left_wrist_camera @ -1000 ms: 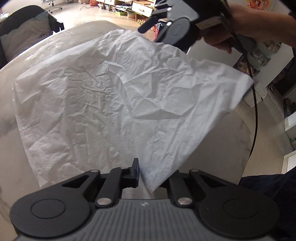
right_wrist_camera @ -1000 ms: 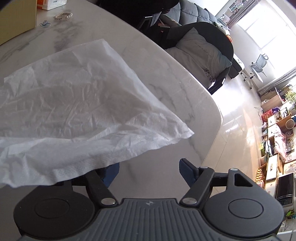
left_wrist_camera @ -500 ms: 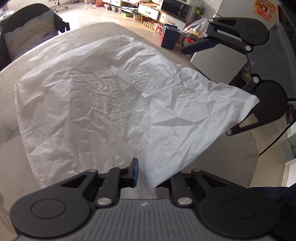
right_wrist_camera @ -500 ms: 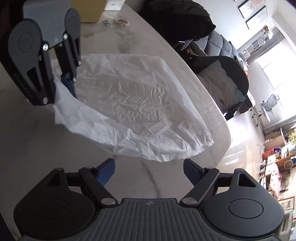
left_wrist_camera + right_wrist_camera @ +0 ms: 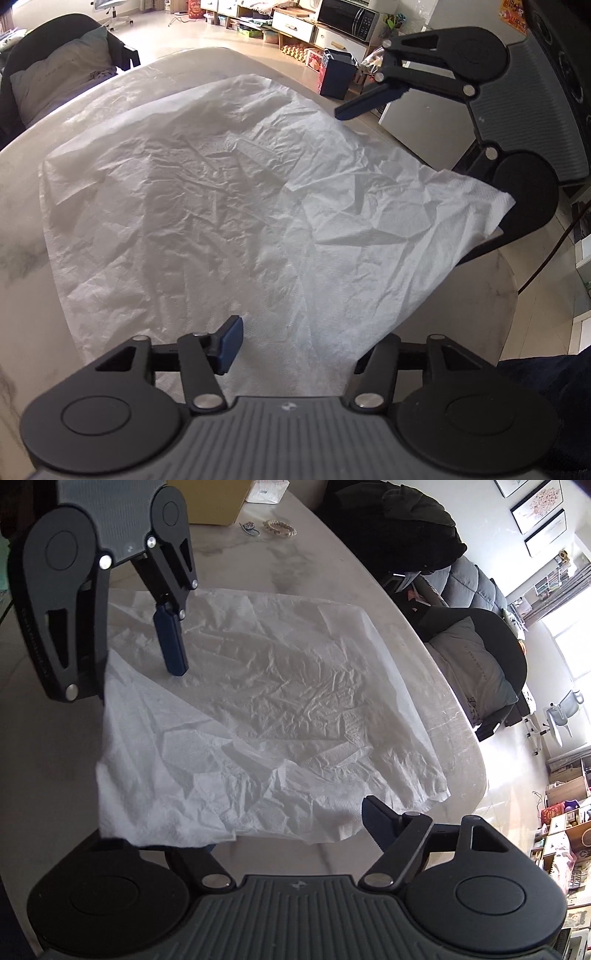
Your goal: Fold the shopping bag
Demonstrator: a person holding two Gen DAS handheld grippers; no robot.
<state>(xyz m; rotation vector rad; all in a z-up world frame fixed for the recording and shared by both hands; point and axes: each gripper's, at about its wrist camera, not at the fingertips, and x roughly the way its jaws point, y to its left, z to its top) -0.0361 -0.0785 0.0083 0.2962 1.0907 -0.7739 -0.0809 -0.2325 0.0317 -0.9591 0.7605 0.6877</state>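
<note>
A crumpled white shopping bag point(image 5: 280, 709) covers most of the marble tabletop point(image 5: 303, 568), leaving bare stone open along the far end and along the rounded edge nearest the window. At that far end, a cardboard box point(image 5: 214, 502), a beaded bracelet point(image 5: 279, 528) and a small dark item beside it stand well apart from the bag. The left gripper point(image 5: 140, 653) hangs over the bag's near corner, jaws spread, while the right gripper point(image 5: 424, 158) blocks the opposite raised corner. Beyond the tabletop's curved edge sits a dark chair with a grey cushion point(image 5: 62, 74), close to the rim.
</note>
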